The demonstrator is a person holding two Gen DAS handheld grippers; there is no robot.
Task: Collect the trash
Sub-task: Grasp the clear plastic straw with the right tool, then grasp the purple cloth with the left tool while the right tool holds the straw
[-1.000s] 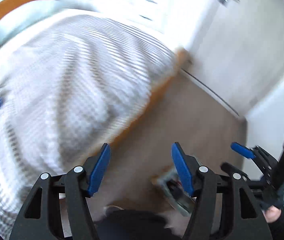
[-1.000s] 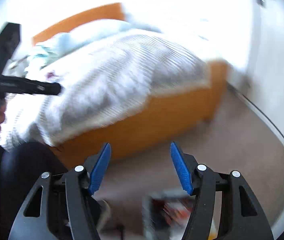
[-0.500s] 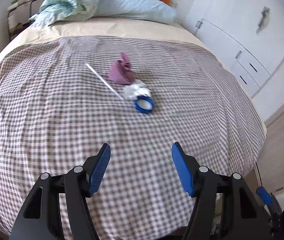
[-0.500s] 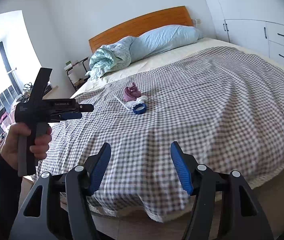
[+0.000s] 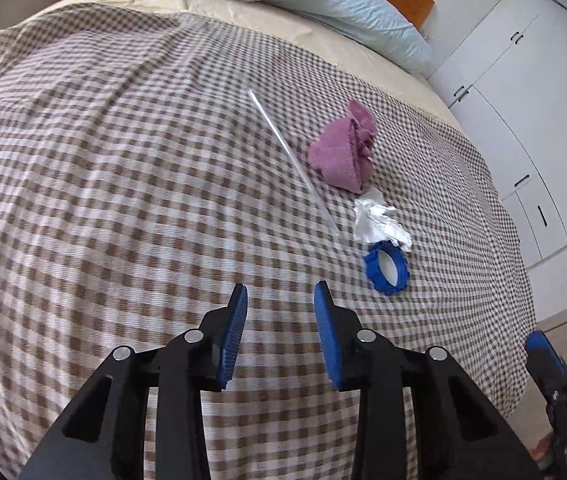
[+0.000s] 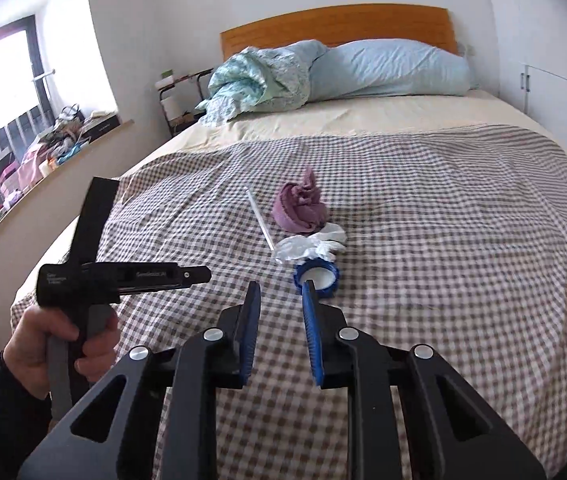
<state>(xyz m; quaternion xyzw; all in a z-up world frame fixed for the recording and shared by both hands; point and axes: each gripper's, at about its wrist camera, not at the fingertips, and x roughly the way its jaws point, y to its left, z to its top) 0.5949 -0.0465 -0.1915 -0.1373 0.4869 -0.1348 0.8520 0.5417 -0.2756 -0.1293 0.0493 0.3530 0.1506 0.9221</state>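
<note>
On the brown-checked blanket (image 5: 123,200) lie a clear straw (image 5: 291,160), a crumpled purple cloth (image 5: 343,152), a crumpled white wrapper (image 5: 379,222) and a blue ring-shaped lid (image 5: 387,266). My left gripper (image 5: 281,292) hovers over the blanket, short of the lid and to its left. Its jaws are closing with nothing between them. In the right wrist view the straw (image 6: 259,220), cloth (image 6: 301,206), wrapper (image 6: 309,246) and lid (image 6: 317,276) sit just beyond my right gripper (image 6: 281,288). Its jaws are closing, empty. The left gripper (image 6: 199,274) is held in a hand (image 6: 43,344) at left.
A blue pillow (image 6: 387,68) and bunched green bedding (image 6: 259,80) lie against the wooden headboard (image 6: 335,24). White wardrobe doors (image 5: 515,92) stand right of the bed. A cluttered window sill (image 6: 43,156) and a small rack (image 6: 175,100) are on the left.
Both views swung from the floor and bed side up over the bed, then closer to the trash. Both pairs of jaws have narrowed since half a second ago.
</note>
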